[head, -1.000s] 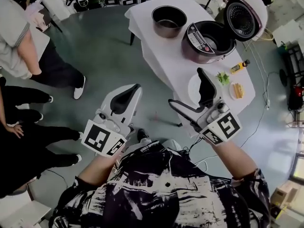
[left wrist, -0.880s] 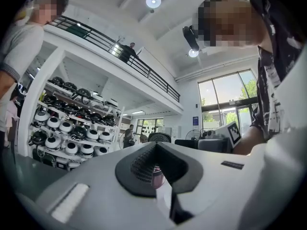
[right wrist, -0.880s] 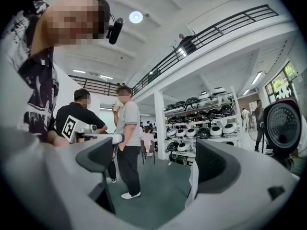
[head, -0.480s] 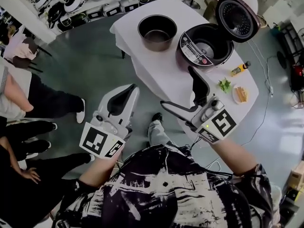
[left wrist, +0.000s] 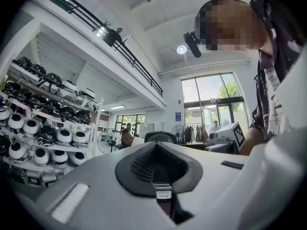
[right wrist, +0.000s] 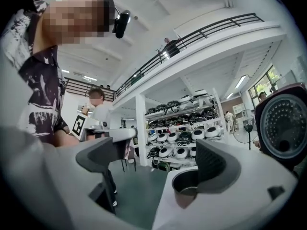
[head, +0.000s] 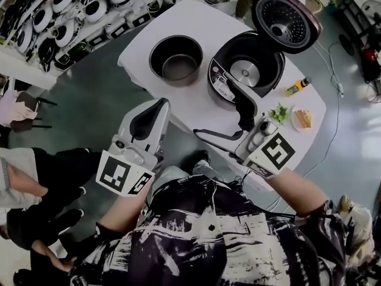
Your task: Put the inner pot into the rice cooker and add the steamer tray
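**A:** So where's this at? The inner pot [head: 175, 60] is sitting on the white table [head: 196, 22], just left of the rice cooker [head: 244, 70], and it hasn't been lifted yet. The cooker's lid [head: 284, 18] is up and the cavity looks bare.

**B:** Yep. The right gripper [head: 214, 106] has its jaws wide apart with nothing between them, hovering at the near edge of the table. The left gripper [head: 162, 104] is pinched together on nothing, off the table's near-left side.

**A:** I'd bite the pot's near rim with the wall between the jaws. Then lift it level and lower it straight in so it doesn't catch the cooker's edge.

**B:** And the steamer tray? I can't spot one from here, so it might be somewhere off the table.
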